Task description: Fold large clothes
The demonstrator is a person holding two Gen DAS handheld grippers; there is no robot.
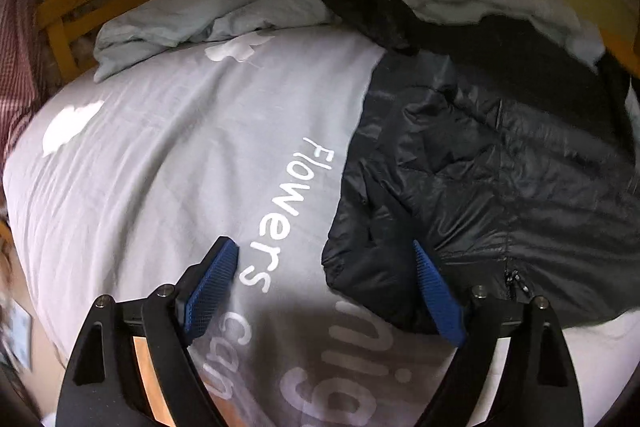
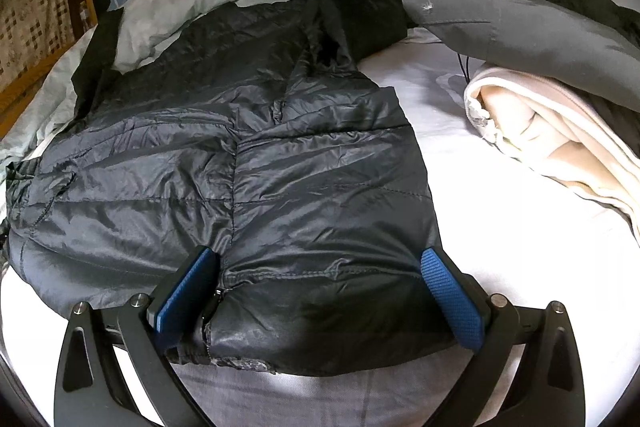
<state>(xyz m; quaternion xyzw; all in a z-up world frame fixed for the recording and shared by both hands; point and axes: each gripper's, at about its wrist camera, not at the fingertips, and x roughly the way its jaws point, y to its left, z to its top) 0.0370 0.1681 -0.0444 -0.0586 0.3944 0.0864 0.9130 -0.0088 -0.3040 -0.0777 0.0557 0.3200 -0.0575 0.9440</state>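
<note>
The black puffer jacket (image 2: 240, 167) appears light, soft and slippery; both the left gripper (image 1: 326, 287) and right gripper (image 2: 320, 291) stand wide, gripping nothing, best closing on its hem (image 2: 248, 363).

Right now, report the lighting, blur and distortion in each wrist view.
Left wrist view: strong fisheye bending, dark vignette corners, motion smear at the left edge, a shadow on the grey bedsheet near the left gripper. Right wrist view: same barrel distortion, sharper overall, bright washed-out sheet at right, soft sheen on the black puffer jacket, right gripper casting shade below.
</note>
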